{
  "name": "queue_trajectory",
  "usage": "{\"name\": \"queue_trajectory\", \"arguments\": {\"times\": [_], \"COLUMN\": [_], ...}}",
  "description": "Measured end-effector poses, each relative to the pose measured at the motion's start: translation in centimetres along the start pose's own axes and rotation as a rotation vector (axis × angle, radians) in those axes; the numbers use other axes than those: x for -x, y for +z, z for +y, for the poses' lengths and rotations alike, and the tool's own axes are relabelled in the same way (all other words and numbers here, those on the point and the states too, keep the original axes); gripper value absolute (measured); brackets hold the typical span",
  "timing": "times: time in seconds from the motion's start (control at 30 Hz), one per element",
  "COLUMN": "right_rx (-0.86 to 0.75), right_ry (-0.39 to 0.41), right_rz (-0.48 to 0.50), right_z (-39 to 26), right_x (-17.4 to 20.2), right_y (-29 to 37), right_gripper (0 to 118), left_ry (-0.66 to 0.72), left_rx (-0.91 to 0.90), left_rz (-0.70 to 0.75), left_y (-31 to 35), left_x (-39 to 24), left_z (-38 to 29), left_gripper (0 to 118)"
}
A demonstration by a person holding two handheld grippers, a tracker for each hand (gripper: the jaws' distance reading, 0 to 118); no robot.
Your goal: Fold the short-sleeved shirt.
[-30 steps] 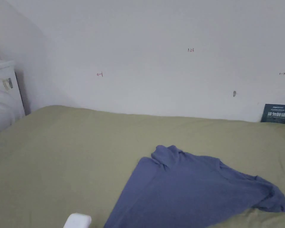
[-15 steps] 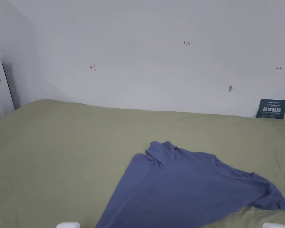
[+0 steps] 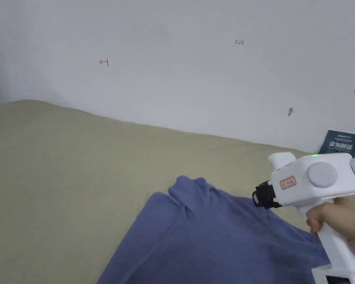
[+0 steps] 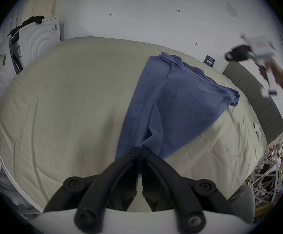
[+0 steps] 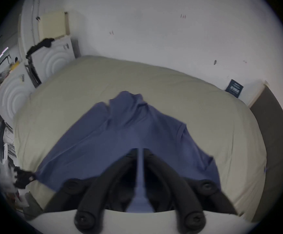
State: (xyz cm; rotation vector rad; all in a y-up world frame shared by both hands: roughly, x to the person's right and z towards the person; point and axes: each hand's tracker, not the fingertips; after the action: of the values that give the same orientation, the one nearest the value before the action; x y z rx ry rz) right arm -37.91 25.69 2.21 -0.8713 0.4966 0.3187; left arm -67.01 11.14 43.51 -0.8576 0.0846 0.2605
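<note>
Olive-green bedsheet [image 3: 62, 166] bore a blue cotton short-sleeved shirt [image 3: 217, 236]; left gripper [image 4: 139, 150] pinched its hem; right gripper [image 5: 140, 150] clamped a fold, head view hiding its jaws.

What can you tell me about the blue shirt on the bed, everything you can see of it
The blue shirt is a plain, soft knit with short sleeves and a round neckline. It lies spread but rumpled on the olive-green bed cover, one sleeve bunched at the far end, not yet folded. The left gripper is shut on a near edge of the shirt; the right gripper pinches a strip of its cloth between its jaws.
</note>
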Motion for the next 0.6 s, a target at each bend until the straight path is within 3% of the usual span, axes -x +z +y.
{"name": "queue_trajectory", "arguments": {"times": [0.03, 0.07, 0.13, 0.2, 0.3, 0.37, 0.57, 0.6], "right_rx": [0.096, 0.197, 0.268, 0.199, 0.176, 0.203, 0.206, 0.218], "right_ry": [-0.006, -0.008, 0.069, 0.106, 0.011, -0.059, -0.014, -0.015], "right_rz": [-0.017, -0.051, -0.102, -0.073, 0.040, 0.067, 0.015, 0.022], "right_z": [2.2, 4.1, 6.4, 8.0, 9.3, 10.0, 8.8, 8.5], "right_x": [-1.1, -1.9, -2.0, -1.5, -0.6, 0.0, 2.4, 2.6], "right_y": [-2.8, -5.8, -9.9, -13.1, -17.2, -19.8, -23.8, -24.1], "right_gripper": [101, 108, 103, 102, 102, 102, 102, 93], "left_ry": [0.000, 0.005, 0.031, 0.050, 0.061, 0.067, 0.059, 0.062], "left_rx": [0.001, 0.005, 0.015, 0.017, 0.016, 0.008, 0.003, -0.005], "left_rz": [0.001, 0.001, 0.003, -0.006, -0.004, -0.006, 0.016, 0.017], "left_y": [-0.1, -0.3, -0.8, -1.2, -1.6, -1.6, -1.9, -1.9], "left_x": [0.0, 0.1, 0.2, 0.5, 0.6, 0.6, 0.9, 0.9], "left_z": [-0.2, -0.4, -0.7, -1.0, -1.2, -1.0, -0.7, -0.7], "left_gripper": [3, 3, 3, 3, 3, 3, 2, 2]}}
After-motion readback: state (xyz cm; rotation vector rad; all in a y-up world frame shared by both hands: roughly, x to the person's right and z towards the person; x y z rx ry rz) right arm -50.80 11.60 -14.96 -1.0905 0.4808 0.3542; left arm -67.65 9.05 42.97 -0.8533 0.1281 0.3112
